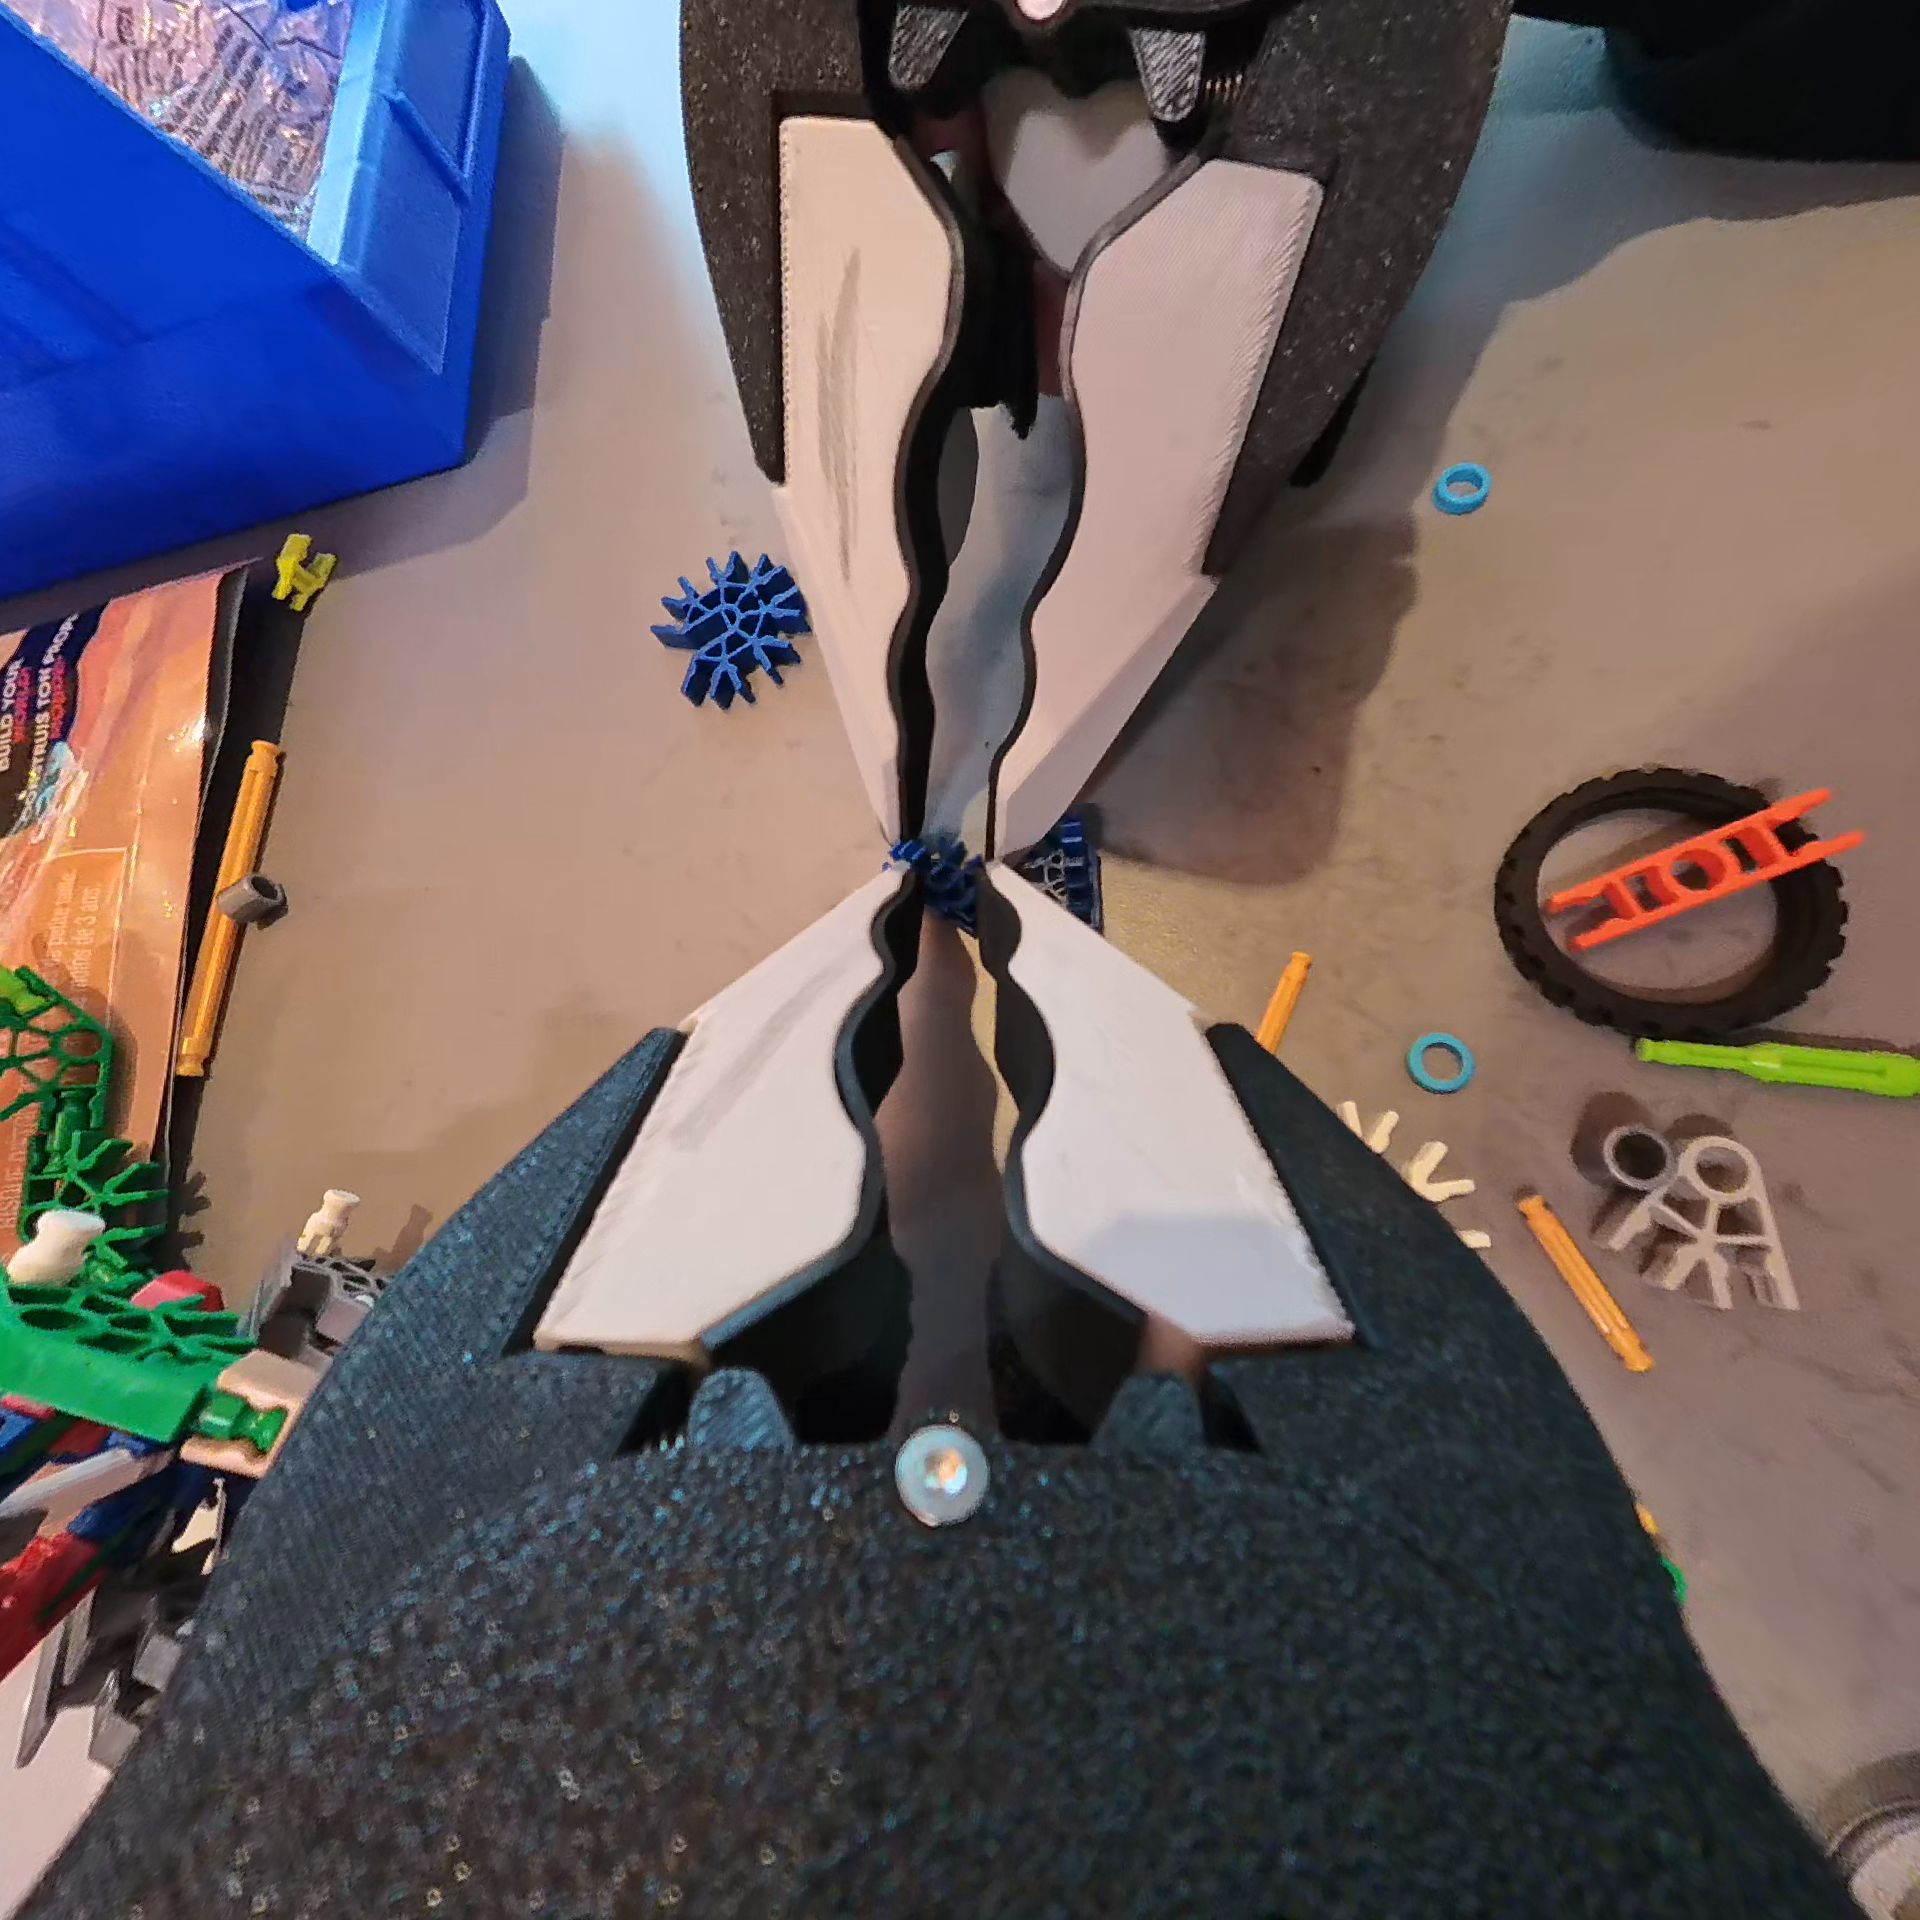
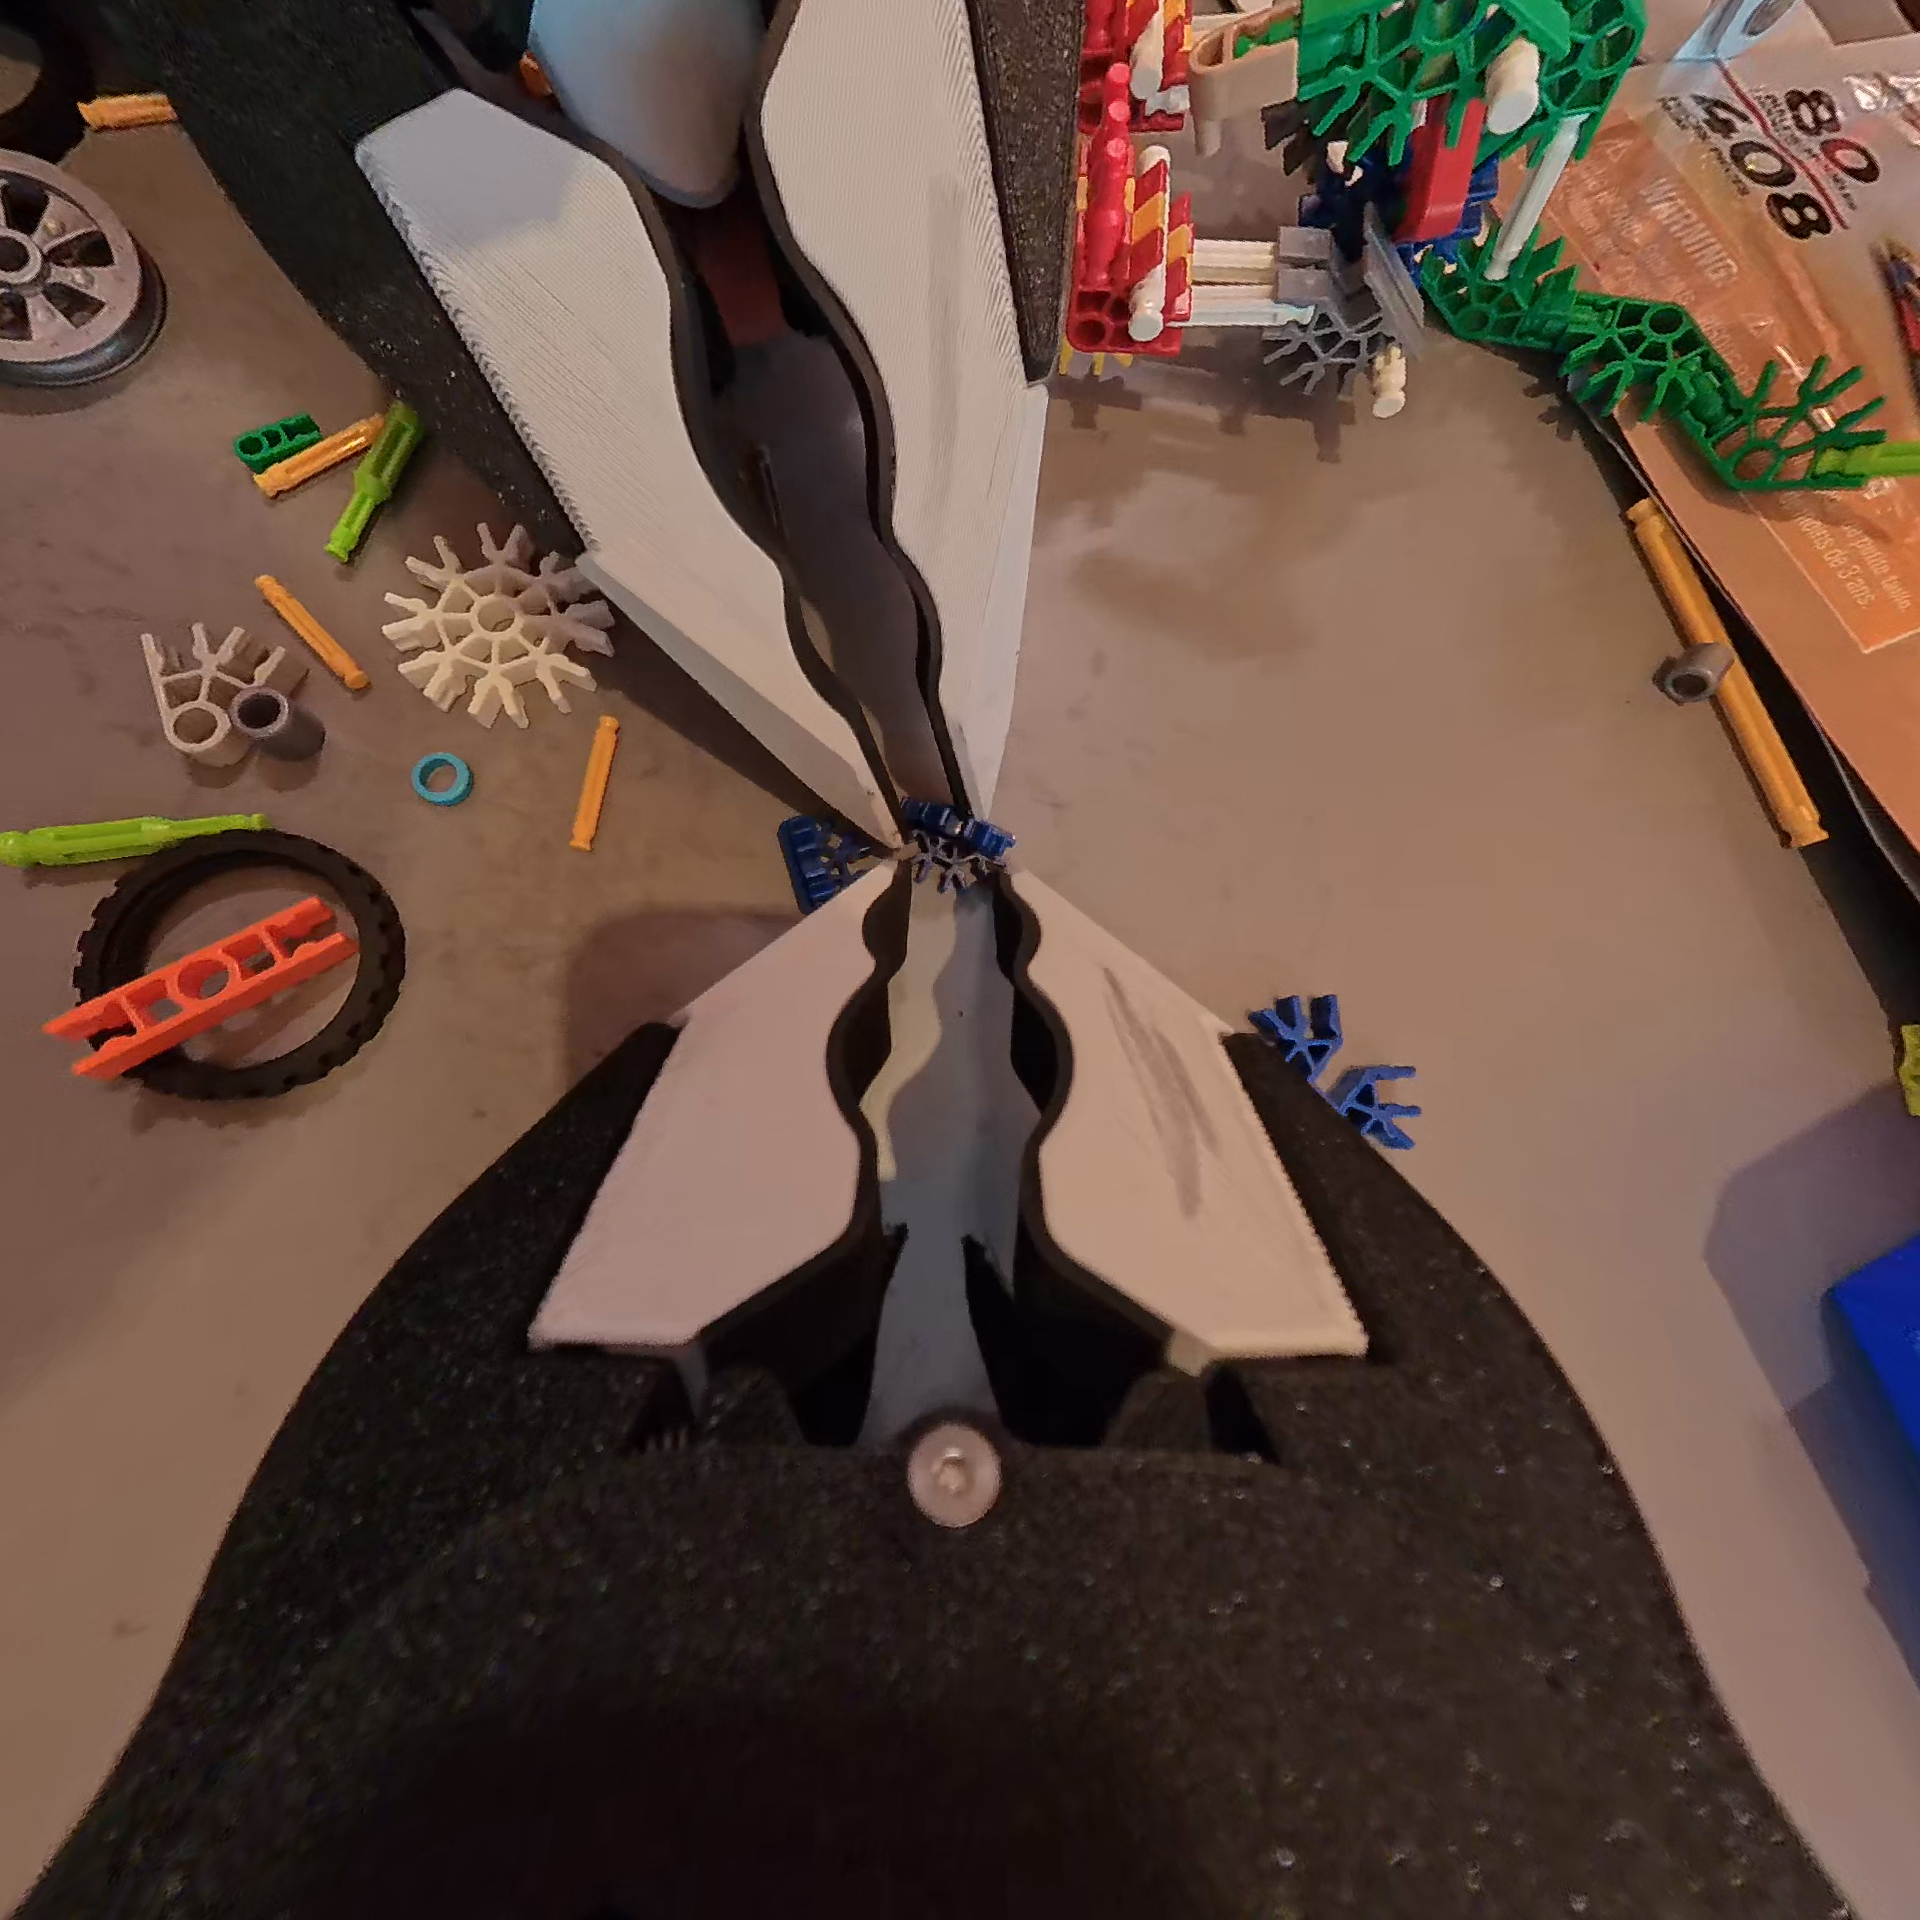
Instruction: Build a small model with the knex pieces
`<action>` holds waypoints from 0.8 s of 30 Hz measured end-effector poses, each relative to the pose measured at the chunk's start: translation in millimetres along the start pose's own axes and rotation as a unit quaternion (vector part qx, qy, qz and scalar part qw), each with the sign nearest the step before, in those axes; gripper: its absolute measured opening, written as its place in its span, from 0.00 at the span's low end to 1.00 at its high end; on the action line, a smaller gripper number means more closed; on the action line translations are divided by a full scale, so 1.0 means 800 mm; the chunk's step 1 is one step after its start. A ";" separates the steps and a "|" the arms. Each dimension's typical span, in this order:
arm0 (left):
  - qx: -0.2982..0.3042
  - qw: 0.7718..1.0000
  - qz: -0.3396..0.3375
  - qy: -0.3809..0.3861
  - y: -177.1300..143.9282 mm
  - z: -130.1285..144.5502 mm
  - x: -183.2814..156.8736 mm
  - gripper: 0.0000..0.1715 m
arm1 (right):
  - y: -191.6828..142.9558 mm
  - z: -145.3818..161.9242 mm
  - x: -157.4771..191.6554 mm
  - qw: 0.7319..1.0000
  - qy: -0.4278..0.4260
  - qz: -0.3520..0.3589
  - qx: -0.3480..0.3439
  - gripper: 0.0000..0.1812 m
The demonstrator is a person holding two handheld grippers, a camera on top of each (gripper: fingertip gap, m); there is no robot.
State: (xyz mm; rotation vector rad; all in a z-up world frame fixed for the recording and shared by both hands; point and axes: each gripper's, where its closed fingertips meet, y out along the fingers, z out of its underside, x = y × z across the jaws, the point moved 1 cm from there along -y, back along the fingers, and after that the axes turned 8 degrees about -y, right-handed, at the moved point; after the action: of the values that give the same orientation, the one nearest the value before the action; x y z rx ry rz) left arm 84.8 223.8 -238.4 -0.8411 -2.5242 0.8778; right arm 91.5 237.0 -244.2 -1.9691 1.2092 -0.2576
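Claws, left (image 1: pixel 943 883) and right (image 2: pixel 948 873), each clamp small blue snowflake-shaped plastic connectors (image 1: pixel 948 871) tip-to-tip (hold them aligned, I'd say).

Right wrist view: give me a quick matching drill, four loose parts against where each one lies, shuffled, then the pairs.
Things:
1. orange flat connector
2. white snowflake connector
3. small blue connector
4. light blue ring

Places:
A. pinched between the tips of both grippers, whose jaws meet on it
B. lying across the black tyre
C. on the table between two short orange rods
D. beside the left gripper's white finger, near the grey connector

Pairs: 1-B, 2-D, 3-A, 4-C. The right gripper closes on the same blue piece from below.
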 end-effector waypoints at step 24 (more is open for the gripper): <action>0.006 1.000 0.010 -0.010 -0.012 0.012 0.007 0.04 | -0.017 -0.013 0.003 0.999 0.001 -0.009 -0.034 0.08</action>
State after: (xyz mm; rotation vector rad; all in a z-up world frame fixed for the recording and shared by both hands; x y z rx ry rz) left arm 72.1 216.9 -238.4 -0.8593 -2.5291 0.9114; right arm 96.4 233.1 -228.1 -2.0398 1.2168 -0.2292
